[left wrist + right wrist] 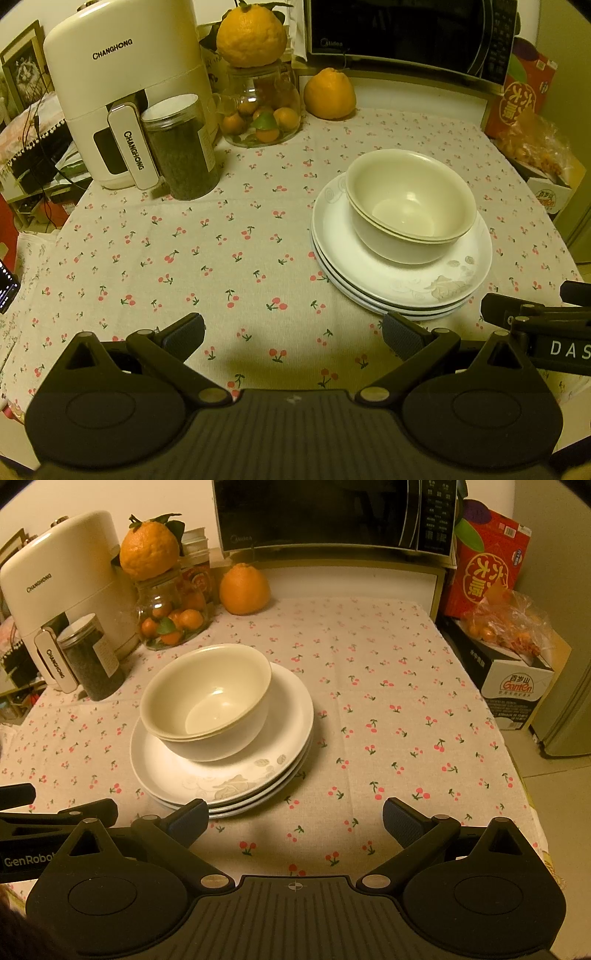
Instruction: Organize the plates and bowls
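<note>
Beyond both spread grippers' fingers (188, 818), stacked bowls (207, 701), plates (284, 716) untouched

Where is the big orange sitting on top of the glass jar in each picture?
Left wrist view: the big orange sits at the top, a little left of centre, on the glass jar.
Right wrist view: the big orange sits upper left, on the glass jar.
Shared landmark: the white Changhong appliance, just left of the jar.
</note>
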Motion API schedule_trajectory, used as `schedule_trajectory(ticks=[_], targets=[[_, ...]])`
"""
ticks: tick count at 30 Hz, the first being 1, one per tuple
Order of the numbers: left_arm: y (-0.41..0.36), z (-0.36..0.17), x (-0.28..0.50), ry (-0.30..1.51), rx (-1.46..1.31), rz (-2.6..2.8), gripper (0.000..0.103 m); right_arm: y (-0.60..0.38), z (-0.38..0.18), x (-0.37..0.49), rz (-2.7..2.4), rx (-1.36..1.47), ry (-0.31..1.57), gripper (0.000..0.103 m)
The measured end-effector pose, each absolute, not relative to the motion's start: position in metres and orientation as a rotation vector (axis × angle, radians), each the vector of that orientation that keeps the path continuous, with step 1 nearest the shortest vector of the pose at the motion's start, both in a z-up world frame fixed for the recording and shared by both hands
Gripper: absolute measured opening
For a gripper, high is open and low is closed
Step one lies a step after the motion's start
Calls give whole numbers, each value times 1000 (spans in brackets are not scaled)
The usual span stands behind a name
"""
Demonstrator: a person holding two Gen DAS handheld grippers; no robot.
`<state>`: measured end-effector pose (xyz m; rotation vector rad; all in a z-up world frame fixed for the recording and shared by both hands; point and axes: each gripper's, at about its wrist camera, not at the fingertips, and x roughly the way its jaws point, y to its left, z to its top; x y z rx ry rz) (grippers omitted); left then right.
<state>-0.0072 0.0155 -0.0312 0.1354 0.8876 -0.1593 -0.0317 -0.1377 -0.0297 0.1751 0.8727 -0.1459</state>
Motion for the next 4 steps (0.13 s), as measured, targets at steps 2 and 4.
schedule_trajectory(ticks=[2,4], targets=[[16,-32,-7,892,135,-162,103,-138,-30,-32,-145,176,872,102],[15,-33,-6,897,139,-166,103,-138,-31,-33,-144,175,872,102]])
